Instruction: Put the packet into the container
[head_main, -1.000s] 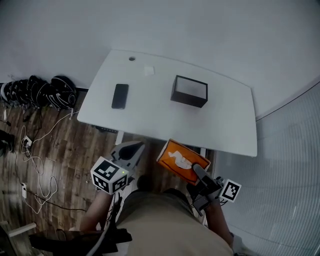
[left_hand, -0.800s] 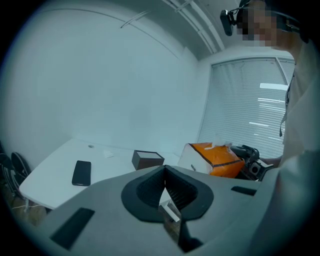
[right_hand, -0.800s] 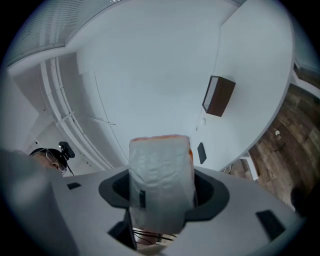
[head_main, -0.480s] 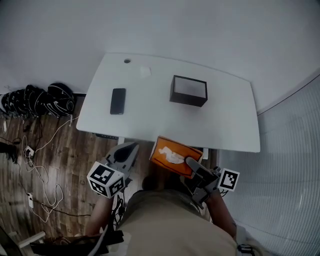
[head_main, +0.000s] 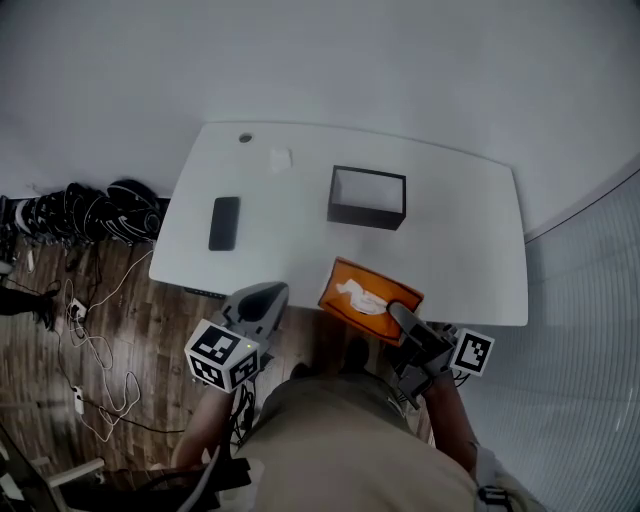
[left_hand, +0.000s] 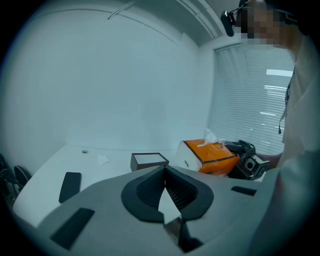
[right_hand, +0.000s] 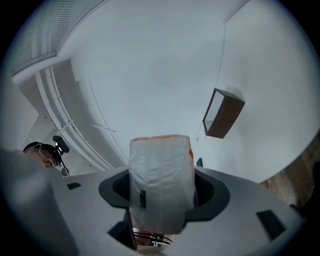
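Note:
An orange tissue packet (head_main: 366, 297) with white tissue poking from its top hangs over the white table's (head_main: 460, 240) near edge, with my right gripper (head_main: 398, 314) shut on its near end. In the right gripper view the packet's pale underside (right_hand: 161, 180) fills the gap between the jaws. The container, a dark open box (head_main: 367, 197), stands mid-table beyond the packet, also in the right gripper view (right_hand: 223, 114). My left gripper (head_main: 270, 293) hovers off the table's near edge, to the left of the packet, shut and empty (left_hand: 164, 171). Its view shows the container (left_hand: 149, 160) and the packet (left_hand: 210, 156).
A black phone (head_main: 224, 222) lies on the table's left part, with a small white scrap (head_main: 281, 158) and a round hole (head_main: 245, 138) near the far edge. Cables and dark gear (head_main: 95, 208) lie on the wooden floor at left.
The right gripper has carried the packet forward, from below the table's near edge to over it. The left gripper has stayed about where it was.

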